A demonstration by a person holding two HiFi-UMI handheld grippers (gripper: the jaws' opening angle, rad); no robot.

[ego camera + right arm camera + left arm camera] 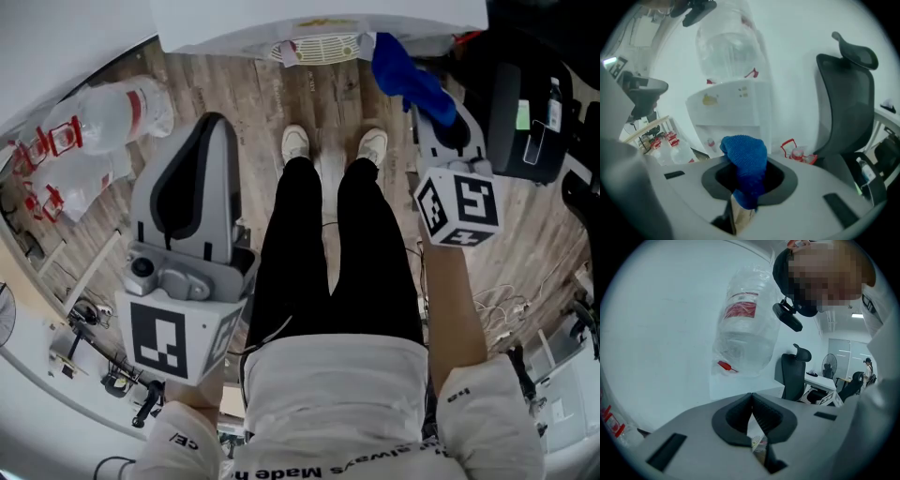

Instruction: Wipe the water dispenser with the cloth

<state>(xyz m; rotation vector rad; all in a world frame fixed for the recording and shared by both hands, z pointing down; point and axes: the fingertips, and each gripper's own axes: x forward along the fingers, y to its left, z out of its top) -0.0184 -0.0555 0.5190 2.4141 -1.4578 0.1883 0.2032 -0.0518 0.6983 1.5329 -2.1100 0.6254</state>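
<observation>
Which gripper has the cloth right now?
The right gripper: its jaws are shut on the blue cloth, which bunches up above them. The left gripper has its jaws together with nothing between them.

Two white shoes (296,142) stand side by side on the wood-pattern floor (246,89), below black trousers (300,244). Clear plastic water jugs (108,117) (red labels and handles) lie at the left by the wall. A black office chair (846,101) stands at the right, with loose cables (495,305) on the floor. A standing fan (829,365) is near a white desk (819,379).
</observation>
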